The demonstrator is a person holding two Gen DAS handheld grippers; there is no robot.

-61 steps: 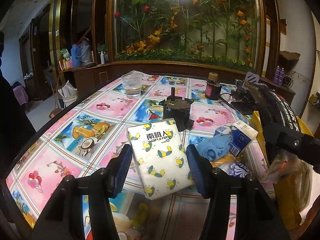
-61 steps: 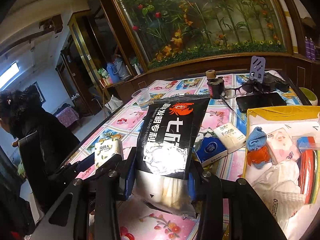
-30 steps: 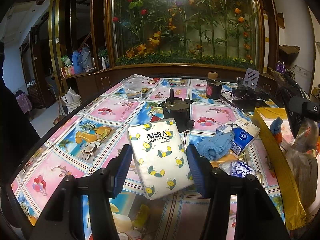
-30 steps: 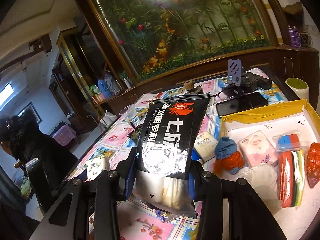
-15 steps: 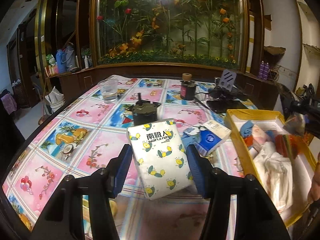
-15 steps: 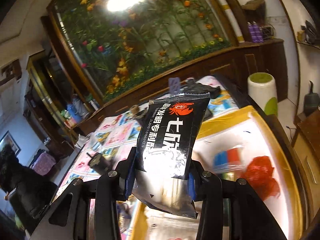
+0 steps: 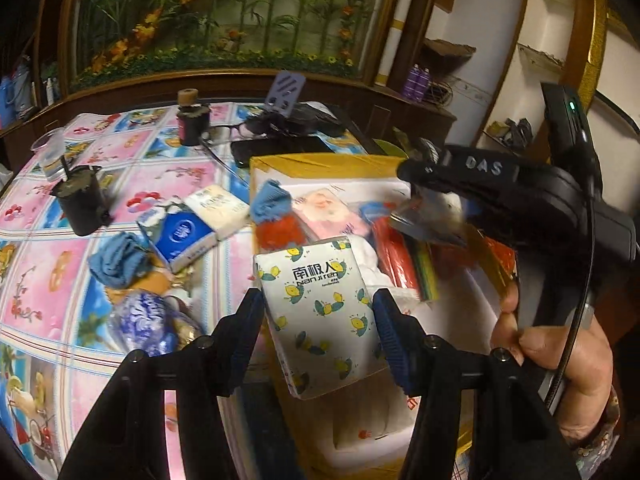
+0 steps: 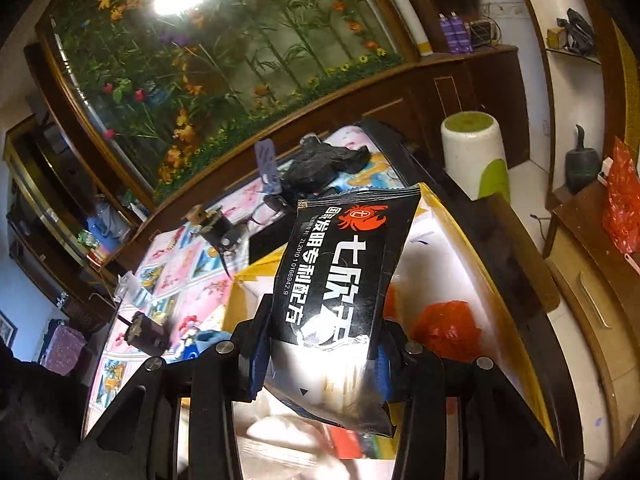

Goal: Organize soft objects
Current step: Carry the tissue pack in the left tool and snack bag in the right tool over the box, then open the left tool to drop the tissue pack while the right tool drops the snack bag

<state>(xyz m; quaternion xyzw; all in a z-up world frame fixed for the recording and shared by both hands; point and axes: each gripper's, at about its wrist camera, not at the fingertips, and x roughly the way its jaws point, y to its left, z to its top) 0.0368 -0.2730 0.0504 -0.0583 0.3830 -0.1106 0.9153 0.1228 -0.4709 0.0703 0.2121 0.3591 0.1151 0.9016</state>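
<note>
While the left gripper (image 7: 318, 320) hung above the near part of the yellow box (image 7: 320, 162), its jaws were clenched on the white tissue pack (image 7: 320, 312), pads pressing both long sides. In the left view the pack's long axis ran along the fingers, away from the camera, and the box lay straight ahead and below, with cloths and packets already inside. The right gripper (image 7: 424, 208) reached across from the right, over the far half of the same box, so the two tools were near each other above it. I judge that the left pack should go down on the near, free side. In the right view the right gripper (image 8: 324, 344) was closed on a black bag (image 8: 340, 280), held at its lower part with the long axis pointing up and away. Under it was the white floor of the box (image 8: 436, 264), with a red bag (image 8: 444, 330) just to the right. The black bag hid much of the floor, so I cannot tell how free the spot below was.
</note>
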